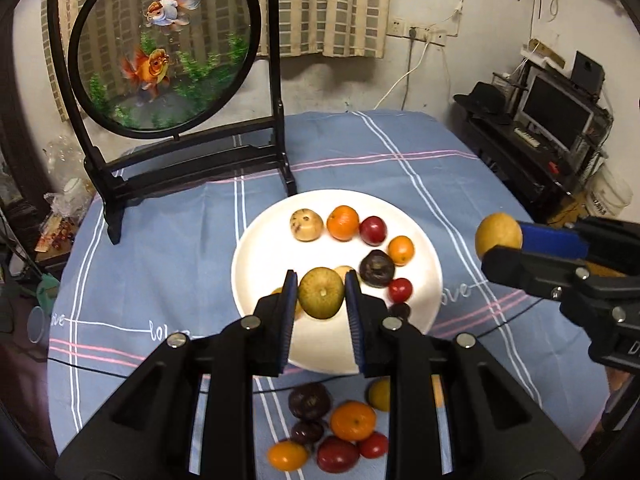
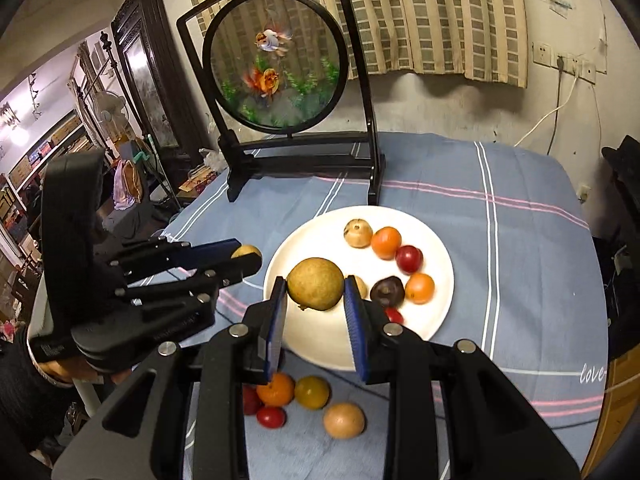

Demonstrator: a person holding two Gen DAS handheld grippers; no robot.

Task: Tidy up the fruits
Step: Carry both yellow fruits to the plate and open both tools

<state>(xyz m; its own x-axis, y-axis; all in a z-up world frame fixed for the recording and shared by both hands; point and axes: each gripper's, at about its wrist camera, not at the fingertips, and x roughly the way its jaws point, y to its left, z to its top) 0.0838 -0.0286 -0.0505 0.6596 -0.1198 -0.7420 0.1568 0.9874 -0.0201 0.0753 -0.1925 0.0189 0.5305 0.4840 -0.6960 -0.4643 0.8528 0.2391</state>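
Left gripper point(image 1: 321, 294) and right gripper point(image 2: 316, 298) each clamp 1 round, matte yellow-green fruit point(image 1: 321, 292) point(image 2: 315, 284) between ribbed blue pads, above the smooth white plate point(image 1: 260, 248).

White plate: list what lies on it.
On the white plate: a tan fruit, two oranges, red fruits, a dark purple one. The held pear hides more.

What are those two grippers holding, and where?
Each holds a yellow-brown fruit, pinched across its sides: the left gripper holds one, the right gripper another.
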